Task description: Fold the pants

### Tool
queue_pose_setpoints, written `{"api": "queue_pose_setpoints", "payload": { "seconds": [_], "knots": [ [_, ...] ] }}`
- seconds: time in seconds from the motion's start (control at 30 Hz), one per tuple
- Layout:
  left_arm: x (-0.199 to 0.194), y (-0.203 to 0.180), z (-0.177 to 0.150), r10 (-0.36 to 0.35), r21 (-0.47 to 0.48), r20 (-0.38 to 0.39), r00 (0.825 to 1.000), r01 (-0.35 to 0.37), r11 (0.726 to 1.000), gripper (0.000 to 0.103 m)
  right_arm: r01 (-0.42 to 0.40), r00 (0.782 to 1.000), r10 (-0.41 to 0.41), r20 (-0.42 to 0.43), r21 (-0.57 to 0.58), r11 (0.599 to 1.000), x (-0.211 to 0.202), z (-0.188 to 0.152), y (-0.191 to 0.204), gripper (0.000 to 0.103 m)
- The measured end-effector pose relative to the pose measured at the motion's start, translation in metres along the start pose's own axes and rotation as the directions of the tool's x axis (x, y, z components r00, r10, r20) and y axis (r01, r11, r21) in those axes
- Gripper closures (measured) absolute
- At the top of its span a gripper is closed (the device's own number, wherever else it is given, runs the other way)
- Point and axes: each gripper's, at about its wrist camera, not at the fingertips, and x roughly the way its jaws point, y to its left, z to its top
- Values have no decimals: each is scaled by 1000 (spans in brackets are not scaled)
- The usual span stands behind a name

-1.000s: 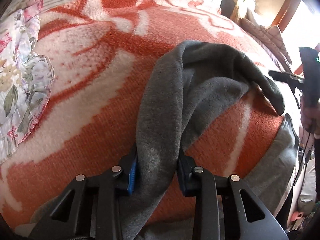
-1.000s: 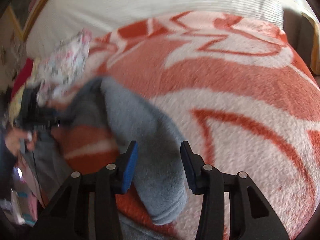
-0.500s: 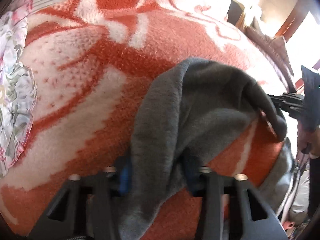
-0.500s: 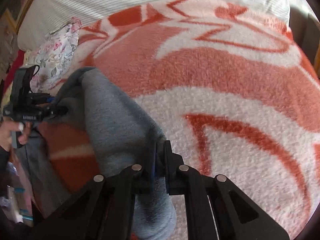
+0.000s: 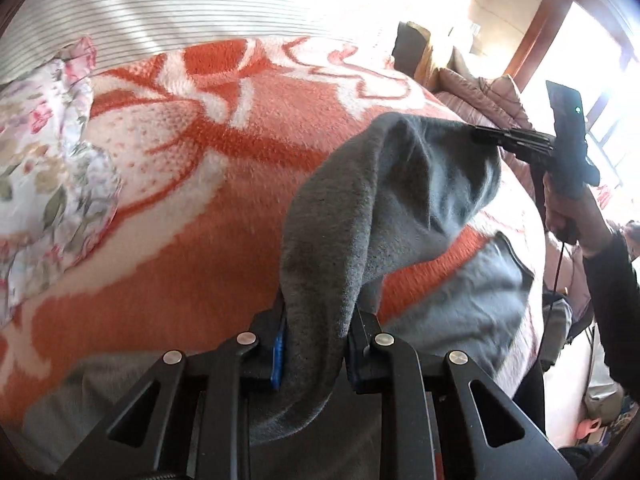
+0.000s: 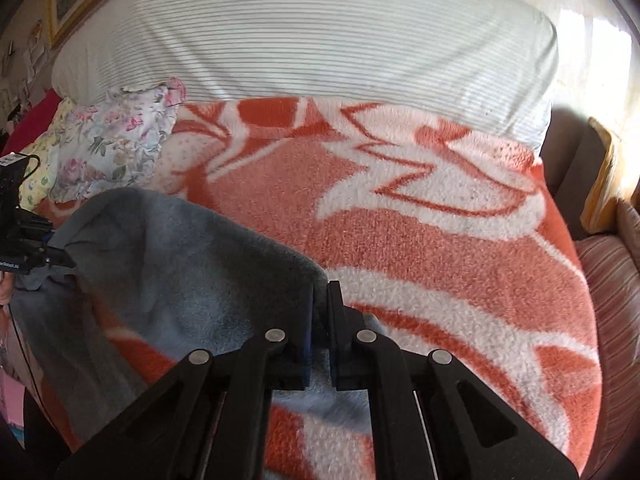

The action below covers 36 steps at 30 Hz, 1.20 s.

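Observation:
Grey fleece pants (image 5: 404,208) hang between my two grippers above an orange and white blanket (image 5: 208,200). My left gripper (image 5: 316,344) is shut on one end of the pants' raised edge. My right gripper (image 6: 320,336) is shut on the other end of the pants (image 6: 180,280). In the left wrist view the right gripper (image 5: 496,138) shows at the far right, pinching the cloth. In the right wrist view the left gripper (image 6: 60,258) shows at the far left, also on the cloth. The lower part of the pants lies on the blanket's near edge (image 5: 472,304).
A floral pillow (image 5: 44,168) lies at the left of the bed, also in the right wrist view (image 6: 116,140). A striped white sheet (image 6: 304,40) covers the far end. A striped quilt (image 6: 616,280) lies off the bed's right side.
Both grippers have closed on the pants and lifted the gripped edge up off the blanket. The cloth now hangs stretched between them.

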Motion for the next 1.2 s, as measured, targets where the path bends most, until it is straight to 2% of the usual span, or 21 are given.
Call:
{"api": "queue_pose_setpoints", "payload": {
  "seconds": [0.17,0.27,0.37,0.5,0.57,0.67,0.77,0.97,1.2],
  "knots": [
    [-9,-15,-46,43,37,-12,999,-42,998,80,-47,999,48,20,-51,998,-26,-32,16,96],
    [-2,-17,-58,60,37,-34,998,-58,998,80,-45,999,45,1,-78,996,-33,-53,22,96],
    [3,-12,-47,79,9,-13,997,-79,997,80,-50,999,50,-5,-51,997,-27,-48,16,96],
    [5,-2,-18,72,-23,32,997,-72,997,75,-21,997,22,70,-22,1000,-24,-19,8,96],
    [6,-2,-15,73,-29,30,997,-72,997,76,-31,993,33,113,-18,999,-26,-10,5,96],
    [9,-7,-27,71,-6,13,997,-70,997,78,-54,989,55,135,-14,998,-32,-17,5,96],
    [14,-12,-52,73,5,-21,997,-73,997,79,-79,988,84,128,-50,996,-40,-48,12,96],
    [10,-18,-99,55,-9,-33,998,-55,998,77,-124,983,133,126,-75,989,-64,-124,27,96],
    [1,-39,-136,94,16,-5,996,-94,995,77,-196,971,197,135,-19,980,-81,-179,39,96]
  ]
}}
